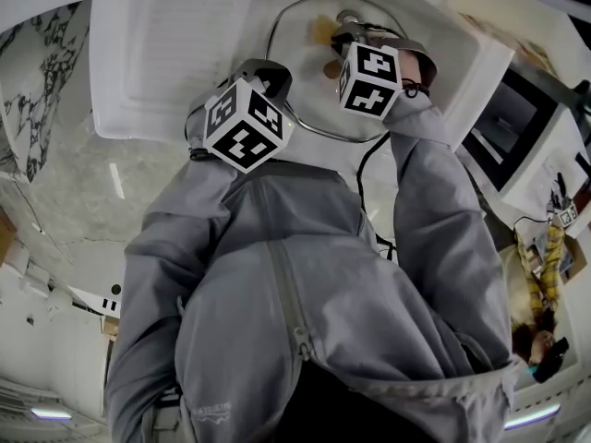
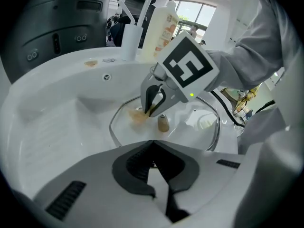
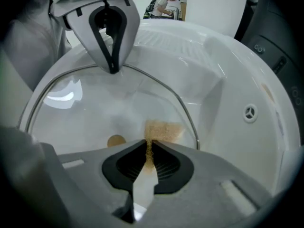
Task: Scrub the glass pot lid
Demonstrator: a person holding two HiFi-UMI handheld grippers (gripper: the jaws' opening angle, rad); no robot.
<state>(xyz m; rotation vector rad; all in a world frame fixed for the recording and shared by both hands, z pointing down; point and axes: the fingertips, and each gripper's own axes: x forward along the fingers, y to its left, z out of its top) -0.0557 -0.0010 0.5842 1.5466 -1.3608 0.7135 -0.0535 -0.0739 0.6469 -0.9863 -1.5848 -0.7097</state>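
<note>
In the left gripper view, the left gripper had its jaws fully together at the near rim of the glass pot lid, apparently pinching it. The lid lay in the white sink. Across the lid, the right gripper pressed a tan scrub pad onto the glass just beside the knob. A pale bottle stood on the sink's back edge, its label too blurred to read.

In the right gripper view, that gripper's jaws were closed tight on the thin pad, whose free end spread over the glass near the far rim. The left gripper's tips met on the rim opposite.

In the head view, the two marker cubes hid both sets of jaws. They carried only black-and-white squares, no words. Small print near the hem of the grey jacket could not be made out.

The scrubbing step appeared to be in hand, with the lid steadied and the pad on the glass. The next move would call for rubbing the pad across the surface under steady pressure without slipping off the rim grip.
</note>
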